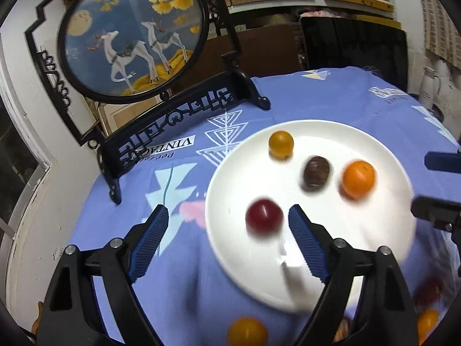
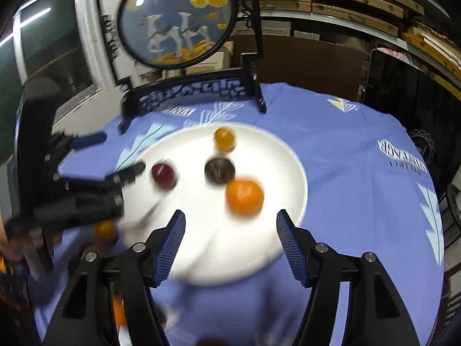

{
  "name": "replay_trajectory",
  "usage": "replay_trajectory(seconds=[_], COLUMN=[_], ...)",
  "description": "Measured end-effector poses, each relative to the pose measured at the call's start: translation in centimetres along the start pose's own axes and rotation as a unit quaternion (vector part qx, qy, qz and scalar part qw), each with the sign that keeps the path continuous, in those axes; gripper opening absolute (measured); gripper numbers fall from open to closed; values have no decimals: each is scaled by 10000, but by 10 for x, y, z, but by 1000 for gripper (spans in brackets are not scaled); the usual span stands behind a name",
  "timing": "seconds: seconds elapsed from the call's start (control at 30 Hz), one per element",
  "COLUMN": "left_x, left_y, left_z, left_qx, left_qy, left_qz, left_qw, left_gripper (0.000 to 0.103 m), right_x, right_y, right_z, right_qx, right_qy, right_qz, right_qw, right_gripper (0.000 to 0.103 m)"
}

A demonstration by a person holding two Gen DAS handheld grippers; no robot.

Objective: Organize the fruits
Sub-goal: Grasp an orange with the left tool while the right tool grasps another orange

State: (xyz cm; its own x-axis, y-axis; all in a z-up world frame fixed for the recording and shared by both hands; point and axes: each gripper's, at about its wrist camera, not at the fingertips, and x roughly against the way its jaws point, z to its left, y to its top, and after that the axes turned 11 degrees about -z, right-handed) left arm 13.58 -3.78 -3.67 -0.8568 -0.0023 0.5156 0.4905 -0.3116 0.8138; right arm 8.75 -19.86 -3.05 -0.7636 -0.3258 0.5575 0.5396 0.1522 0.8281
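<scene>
A white plate (image 1: 383, 225) (image 2: 201, 248) on the blue cloth holds a yellow fruit (image 1: 281, 143) (image 2: 224, 138), a dark brown fruit (image 1: 316, 172) (image 2: 219, 170), an orange (image 1: 358, 178) (image 2: 244, 196) and a dark red fruit (image 1: 264, 215) (image 2: 163, 173). My left gripper (image 1: 229, 222) is open and empty, its fingers either side of the plate's near-left rim, the red fruit just ahead. My right gripper (image 2: 230, 226) is open and empty over the plate's near edge, the orange just ahead. The frames are motion-blurred.
Loose fruits lie on the cloth near me: a yellow one (image 1: 247, 331) (image 2: 105, 229), a red one (image 1: 429, 289) and an orange one (image 1: 428, 321). A black-framed round deer screen (image 1: 132, 34) (image 2: 175, 20) stands at the table's far left. Shelves behind.
</scene>
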Motion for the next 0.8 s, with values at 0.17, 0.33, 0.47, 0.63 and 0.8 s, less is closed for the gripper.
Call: replay_trajectory(seconds=[0.17,0.33,0.47,0.63,0.8], left_x=[57,97,121,130,144], left_y=[-29,-60,-81,-91,-91], left_z=[0,-18,-32,-28,-39], left_qx=[-18,-156,-319,-192,-255], left_qy=[-332,-873,-1066,-985,-1180], left_qz=[-112,-87,-65,68,7], left_qw=[9994,9960,9938,9949,9927], left_gripper=[89,89,89,90,90], right_x=[60,87,79,55,48], right_y=[-55,-102,-121,-123,-123], right_z=[16,14,-1,3,16], right_qx=[403,372,-508,-1022,-806], right_qy=[279,198,458,858,915], right_qz=[61,316,486,637,653], right_qw=[9988,9986,9965,9890,9904], right_gripper=[70,70,58,50,35])
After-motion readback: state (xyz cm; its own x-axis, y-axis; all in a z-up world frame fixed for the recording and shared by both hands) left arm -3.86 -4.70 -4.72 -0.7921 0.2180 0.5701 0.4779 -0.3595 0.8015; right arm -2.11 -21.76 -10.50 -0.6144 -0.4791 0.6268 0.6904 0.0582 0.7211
